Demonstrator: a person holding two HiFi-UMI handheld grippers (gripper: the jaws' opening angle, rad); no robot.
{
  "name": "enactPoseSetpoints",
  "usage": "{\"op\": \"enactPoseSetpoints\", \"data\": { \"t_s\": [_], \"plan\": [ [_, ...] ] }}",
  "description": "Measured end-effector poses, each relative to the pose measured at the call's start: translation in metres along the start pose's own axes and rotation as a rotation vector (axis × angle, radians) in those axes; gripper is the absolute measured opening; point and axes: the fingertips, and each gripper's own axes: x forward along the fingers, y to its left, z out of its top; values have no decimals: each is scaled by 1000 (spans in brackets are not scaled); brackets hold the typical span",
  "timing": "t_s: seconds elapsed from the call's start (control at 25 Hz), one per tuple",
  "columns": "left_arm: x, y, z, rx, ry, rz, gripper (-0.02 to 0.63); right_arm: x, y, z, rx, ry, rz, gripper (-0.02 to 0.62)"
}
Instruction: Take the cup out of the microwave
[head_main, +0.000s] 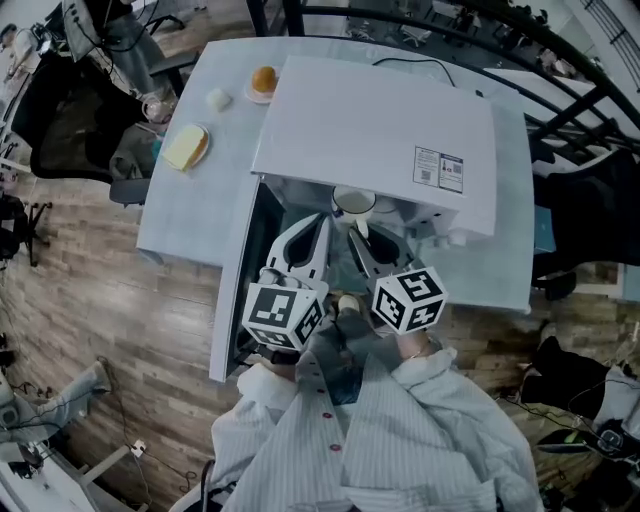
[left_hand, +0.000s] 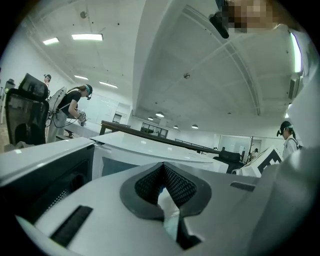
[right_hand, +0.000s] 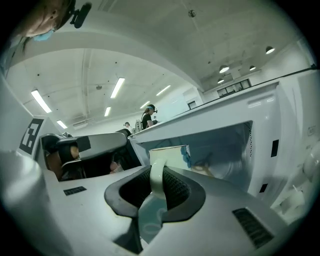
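Note:
The white microwave (head_main: 380, 130) stands on a pale table (head_main: 200, 200), its door (head_main: 233, 300) swung open to the left. A white cup (head_main: 353, 202) sits at the mouth of the cavity. My right gripper (head_main: 353, 228) is shut on the cup's handle; in the right gripper view the handle (right_hand: 156, 177) runs between the pads, with the cup (right_hand: 170, 154) just past them and the cavity (right_hand: 225, 145) behind it. My left gripper (head_main: 318, 224) hovers beside it at the door opening, with its jaws together and nothing in them. In the left gripper view the left gripper (left_hand: 163, 169) points over the microwave's top (left_hand: 150, 145).
An orange bun (head_main: 263, 80), a small white item (head_main: 217, 99) and a yellow piece on a plate (head_main: 186, 147) lie on the table left of the microwave. A dark office chair (head_main: 70, 120) stands at the left. People work at benches in the background (left_hand: 75, 102).

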Motion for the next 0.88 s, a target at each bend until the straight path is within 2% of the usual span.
{"op": "enactPoseSetpoints", "data": {
  "t_s": [0.56, 0.88],
  "plan": [
    [-19, -28, 31, 30, -50, -38, 9, -38, 42, 21, -23, -3, 113, 87],
    [-33, -49, 48, 44, -89, -66, 9, -71, 56, 39, -26, -45, 150, 87]
  ]
}}
